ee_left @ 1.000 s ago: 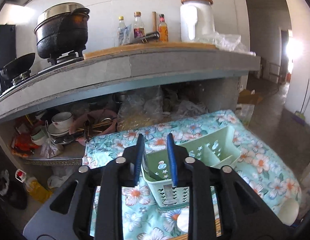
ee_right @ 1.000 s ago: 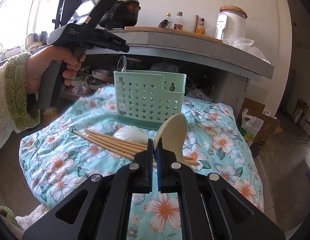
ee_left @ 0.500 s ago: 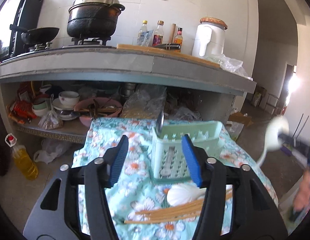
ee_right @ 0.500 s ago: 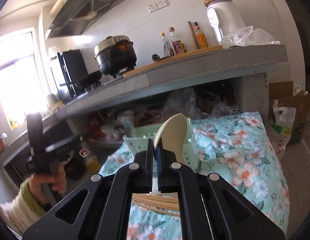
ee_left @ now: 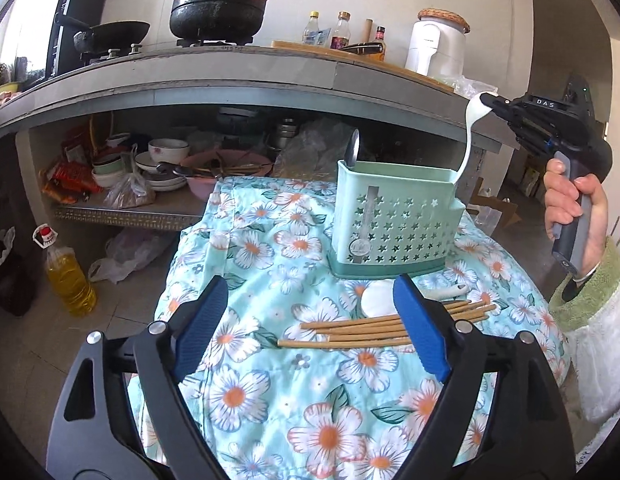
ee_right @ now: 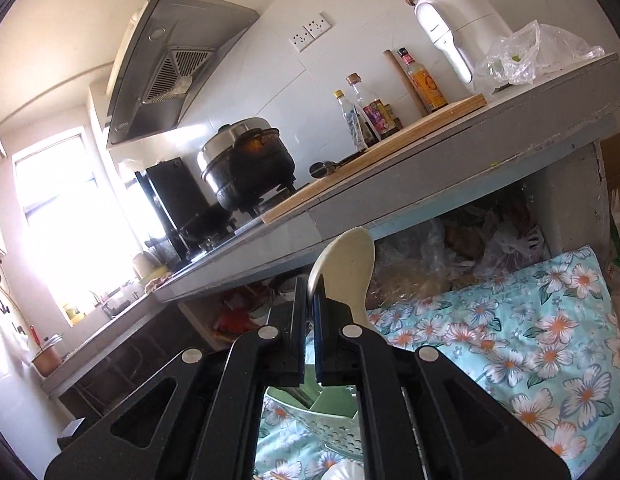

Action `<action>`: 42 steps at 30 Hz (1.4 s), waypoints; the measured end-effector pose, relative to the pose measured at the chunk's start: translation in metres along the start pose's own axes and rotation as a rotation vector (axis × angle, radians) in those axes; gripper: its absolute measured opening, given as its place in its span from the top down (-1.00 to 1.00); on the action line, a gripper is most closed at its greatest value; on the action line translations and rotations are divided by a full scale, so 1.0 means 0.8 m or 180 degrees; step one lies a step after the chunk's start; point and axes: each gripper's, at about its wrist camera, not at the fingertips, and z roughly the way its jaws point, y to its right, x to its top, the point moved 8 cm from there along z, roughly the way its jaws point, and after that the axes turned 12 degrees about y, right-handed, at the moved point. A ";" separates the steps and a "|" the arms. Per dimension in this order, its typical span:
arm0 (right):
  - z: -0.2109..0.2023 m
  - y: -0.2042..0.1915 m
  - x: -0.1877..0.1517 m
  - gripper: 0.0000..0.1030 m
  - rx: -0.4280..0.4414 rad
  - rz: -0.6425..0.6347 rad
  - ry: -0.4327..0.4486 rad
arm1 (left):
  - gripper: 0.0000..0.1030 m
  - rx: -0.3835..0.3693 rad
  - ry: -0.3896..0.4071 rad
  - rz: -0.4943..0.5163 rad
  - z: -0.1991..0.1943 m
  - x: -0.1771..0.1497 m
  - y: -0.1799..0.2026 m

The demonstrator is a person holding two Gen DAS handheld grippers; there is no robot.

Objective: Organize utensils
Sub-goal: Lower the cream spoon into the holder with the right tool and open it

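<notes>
The left gripper [ee_left: 306,328] has just been opening and now stands spread wide with nothing between its blue pads, where a second ago it hung narrow right over the mint-green star-punched plastic utensil caddy [ee_left: 394,224]; it now sits further back, above the floral turquoise cloth [ee_left: 270,392]. The right gripper [ee_right: 309,300], pressed together, pinches the cream plastic rice paddle [ee_right: 348,264], which earlier lay low by the bundle of bamboo chopsticks [ee_left: 370,332] and is now raised at the caddy's right end, handle dipping inside. A metal spoon [ee_left: 352,148] stands in the caddy's left end; a white ceramic spoon [ee_left: 380,300] lies beside the chopsticks.
</notes>
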 end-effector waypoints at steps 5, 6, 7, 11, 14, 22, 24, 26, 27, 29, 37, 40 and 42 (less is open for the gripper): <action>0.025 0.020 -0.039 0.93 -0.0075 -0.0136 -0.0213 | -0.58 0.0074 -0.0032 -0.0115 -0.003 -0.008 -0.014; 0.029 0.024 -0.050 0.93 -0.0116 -0.0171 -0.0285 | -0.58 0.0082 -0.0039 -0.0138 -0.003 -0.009 -0.015; 0.031 0.030 -0.062 0.93 -0.0158 -0.0182 -0.0359 | -0.58 0.0086 -0.0048 -0.0158 -0.002 -0.010 -0.016; 0.026 0.045 -0.087 0.91 -0.0272 -0.0170 -0.0529 | -0.59 0.0080 -0.0049 -0.0192 -0.001 -0.012 -0.018; 0.015 0.044 -0.085 0.90 -0.0307 -0.0231 -0.0544 | -0.61 0.0061 -0.0032 -0.0191 -0.001 -0.013 -0.016; -0.022 0.029 -0.060 0.08 -0.0478 -0.0530 -0.0399 | -0.61 -0.0016 -0.0059 -0.0263 0.006 -0.019 -0.009; -0.028 0.026 -0.057 0.06 -0.0468 -0.0559 -0.0407 | -0.61 -0.0027 -0.0057 -0.0273 0.007 -0.019 -0.008; -0.029 0.024 -0.058 0.06 -0.0497 -0.0616 -0.0455 | -0.61 -0.0039 -0.0055 -0.0290 0.007 -0.021 -0.008; -0.030 0.024 -0.059 0.06 -0.0537 -0.0668 -0.0476 | -0.61 -0.0036 -0.0057 -0.0289 0.007 -0.021 -0.008; -0.032 0.022 -0.062 0.06 -0.0593 -0.0748 -0.0507 | -0.61 -0.0035 -0.0063 -0.0316 0.006 -0.022 -0.009; -0.051 0.052 -0.085 0.01 -0.0750 -0.0564 -0.0669 | -0.61 -0.0020 -0.0075 -0.0359 0.003 -0.026 -0.016; -0.056 0.060 -0.073 0.01 -0.0699 -0.0354 -0.0583 | -0.61 -0.0016 -0.0079 -0.0378 0.004 -0.028 -0.019; -0.057 0.065 -0.061 0.01 -0.0657 -0.0206 -0.0506 | -0.61 -0.0017 -0.0084 -0.0404 0.004 -0.028 -0.019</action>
